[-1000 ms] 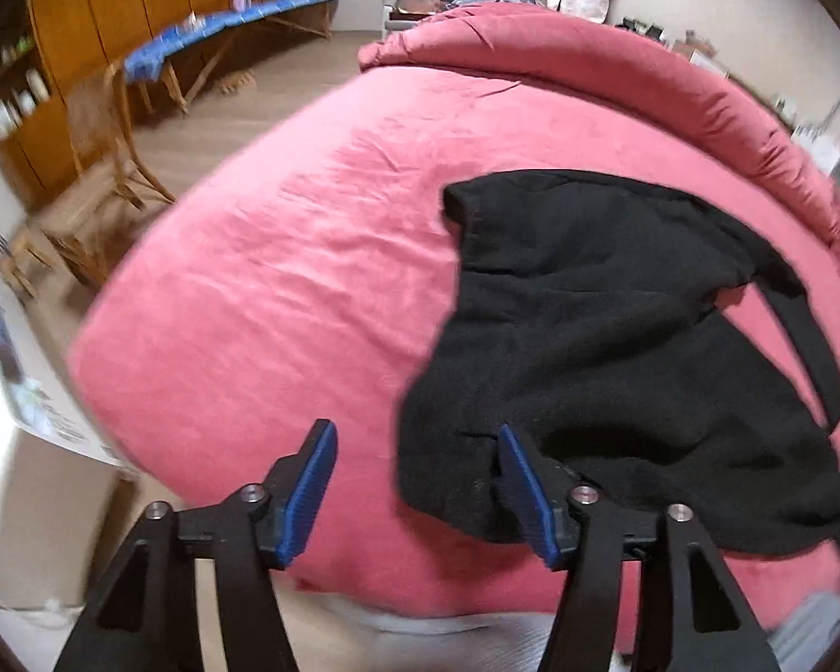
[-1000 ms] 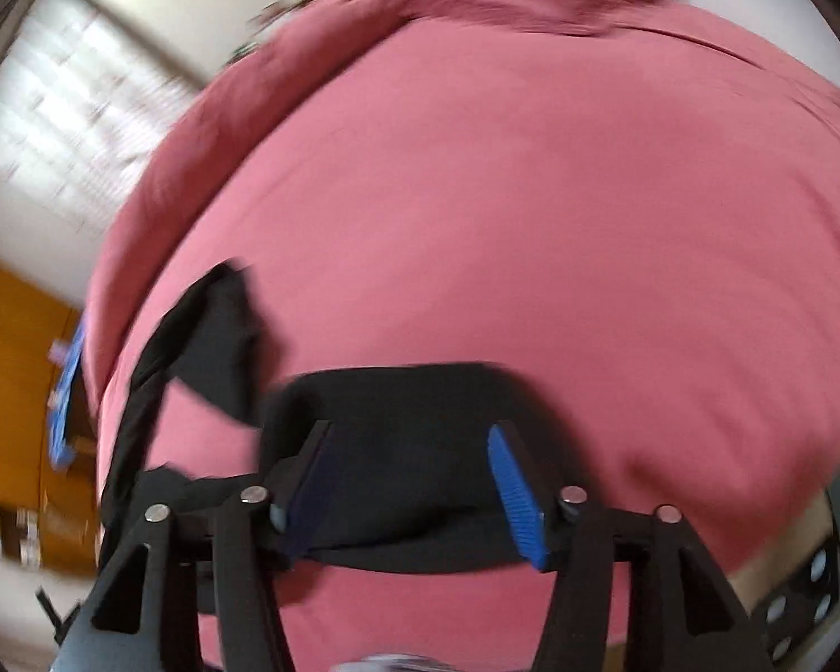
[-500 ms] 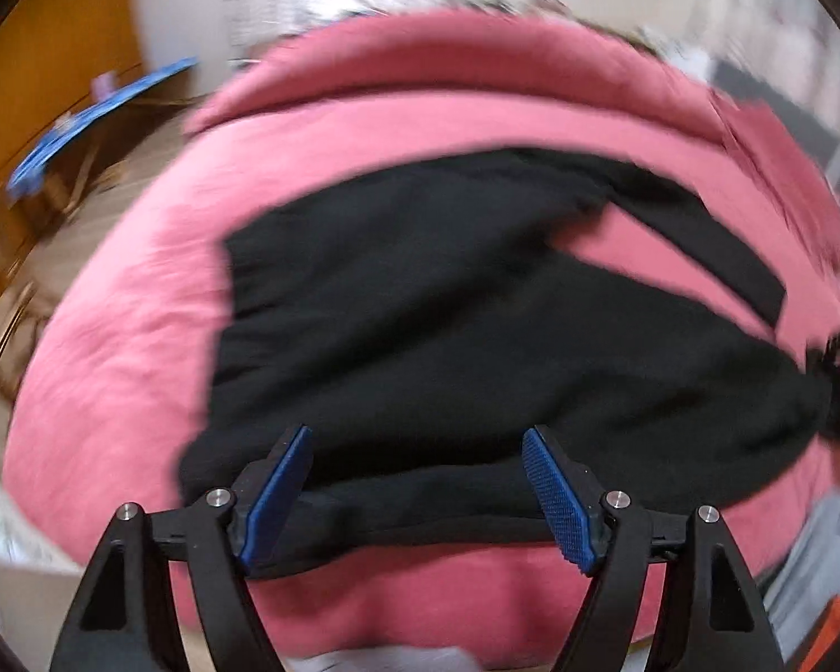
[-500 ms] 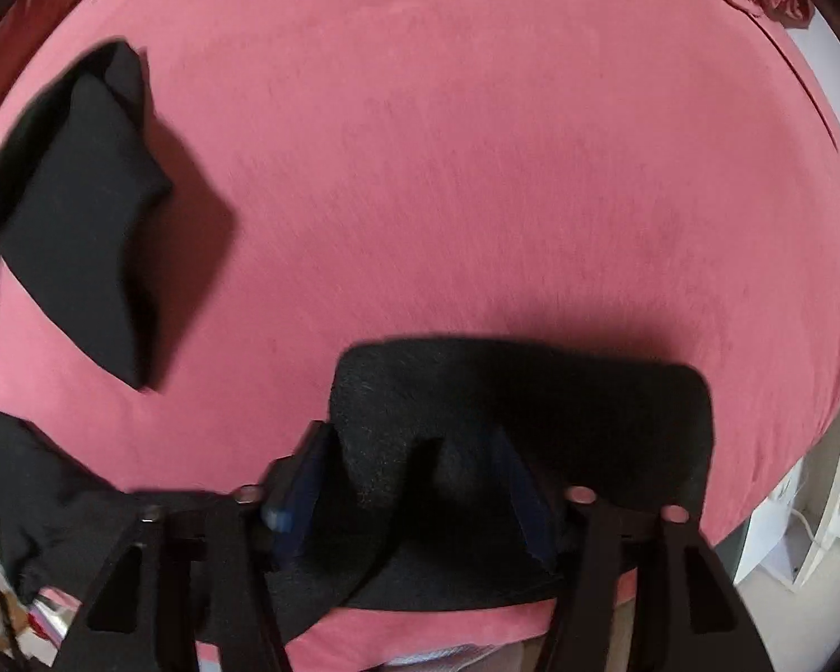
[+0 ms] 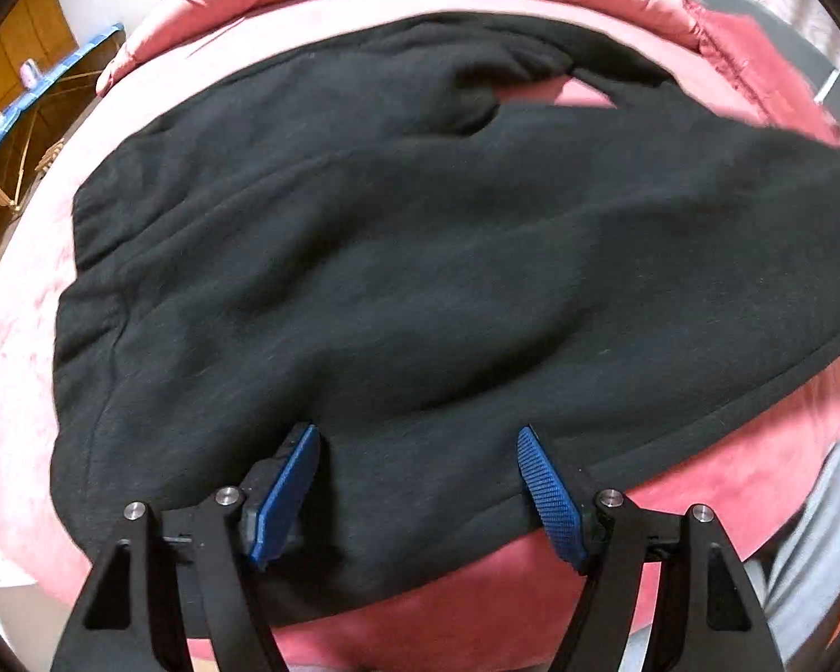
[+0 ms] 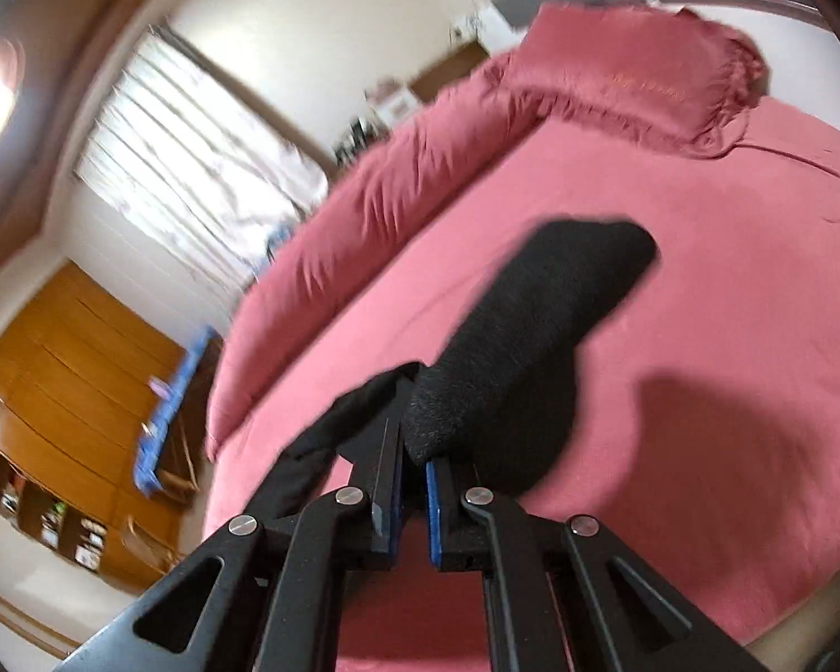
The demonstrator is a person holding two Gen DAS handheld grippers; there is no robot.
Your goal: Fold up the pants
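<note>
Right gripper point(image 6: 414, 476) clamped on a corner of the black pants point(image 5: 420, 280); left gripper point(image 5: 420, 498) with jaws apart.

Its two blue pads have just closed together on the dark cloth, and the pinched end stands up above the pink bed cover point(image 6: 700, 280). Most of the pants lie spread on this cover. Left gripper points down over their near edge, blue fingers point(image 5: 549, 498) wide on either side of the fabric, not pressing it. Wooden cupboards point(image 6: 73, 369) stand beyond the bed.
</note>
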